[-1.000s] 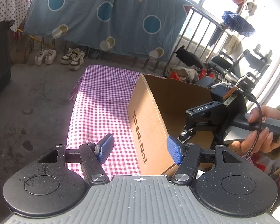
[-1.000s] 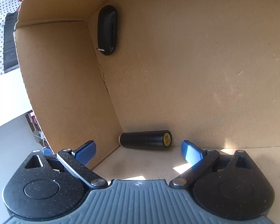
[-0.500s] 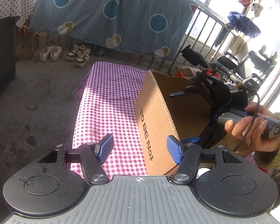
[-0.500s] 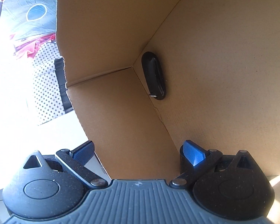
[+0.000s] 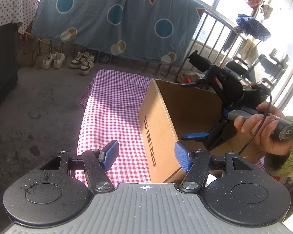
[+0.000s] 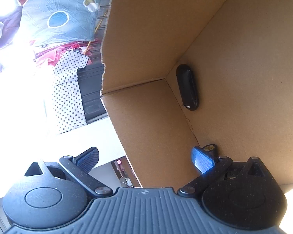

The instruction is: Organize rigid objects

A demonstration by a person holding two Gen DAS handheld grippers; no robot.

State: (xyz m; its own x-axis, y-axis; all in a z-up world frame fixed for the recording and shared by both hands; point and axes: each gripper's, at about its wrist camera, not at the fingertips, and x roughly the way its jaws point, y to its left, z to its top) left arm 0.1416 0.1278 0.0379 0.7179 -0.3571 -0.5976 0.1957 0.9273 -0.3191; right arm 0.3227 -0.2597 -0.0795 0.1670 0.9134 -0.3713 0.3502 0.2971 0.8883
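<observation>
- Hovering over the near end of the table, the left gripper (image 5: 146, 154) has its blue-padded fingers spread wide with nothing between them.
- Beneath it lies a purple-and-white checked tablecloth (image 5: 115, 107), and the printed side wall of an open brown cardboard box (image 5: 156, 124) stands between the fingertips in the left wrist view.
- At the box's right side, the right gripper (image 5: 197, 128) is held by the person's right hand (image 5: 263, 128), which wears a fuzzy green sleeve; its fingers reach in over the box opening.
- From the right wrist view, the right gripper (image 6: 144, 159) is released too, its pads far apart and gripping nothing, one finger outside the box wall and the other inside.
- A glossy black oval case (image 6: 187, 87) rests against an inner corner of the cardboard box (image 6: 244, 78).
- A black cylinder with a gold end cap (image 6: 210, 148) lies in the box just behind the right gripper's inner fingertip; whether they touch cannot be told.
- Farther off hang a blue sheet with circles and triangles (image 5: 111, 17), with pale sneakers (image 5: 68, 60) on the concrete floor below it.
</observation>
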